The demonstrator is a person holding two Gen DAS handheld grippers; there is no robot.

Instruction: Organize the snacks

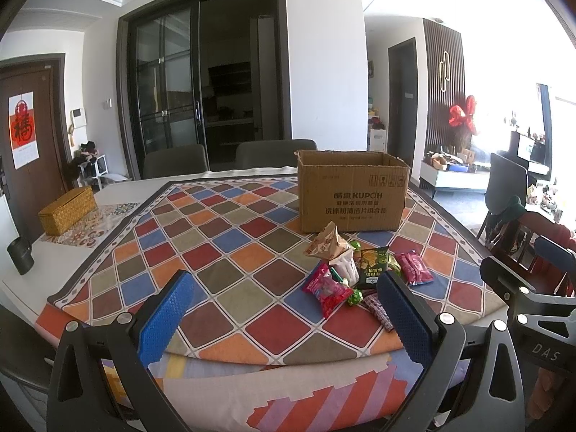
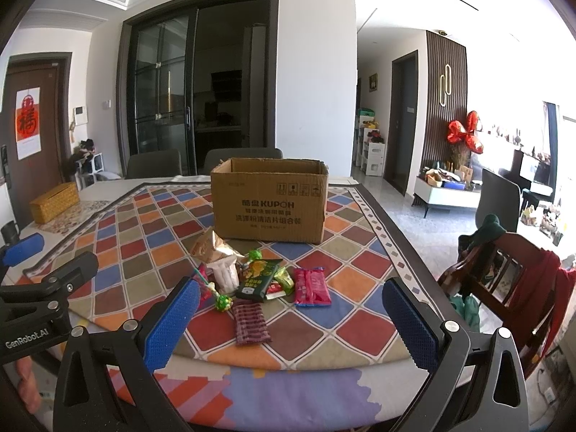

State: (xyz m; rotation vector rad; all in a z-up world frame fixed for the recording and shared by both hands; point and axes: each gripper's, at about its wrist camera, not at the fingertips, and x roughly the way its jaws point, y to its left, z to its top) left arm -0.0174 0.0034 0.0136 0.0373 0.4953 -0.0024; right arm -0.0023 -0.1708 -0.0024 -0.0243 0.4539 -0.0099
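Daylight from the right fills a dining room where a checked cloth (image 2: 360, 252) covers the counter (image 1: 21, 288). On it, toward the near edge, lies the pile of snacks (image 2: 252, 280): a green packet (image 2: 257, 279), a pink wrapper (image 2: 311, 286), a dark red striped bar (image 2: 250, 322) nearest the edge, a tan pouch (image 2: 207, 246) and a green lollipop (image 2: 224, 302). Just behind the pile stands an open cardboard box (image 2: 268, 201), top flaps folded away. Both tools hover short of the pile, empty: the left hand-held gripper (image 1: 284, 316) and the right hand-held gripper (image 2: 291, 324) each have their fingers spread wide apart. The sorting looks not yet begun. A sensible first move is for the right one to close on the striped bar, which lies flat and apart, and carry it over the box rim.
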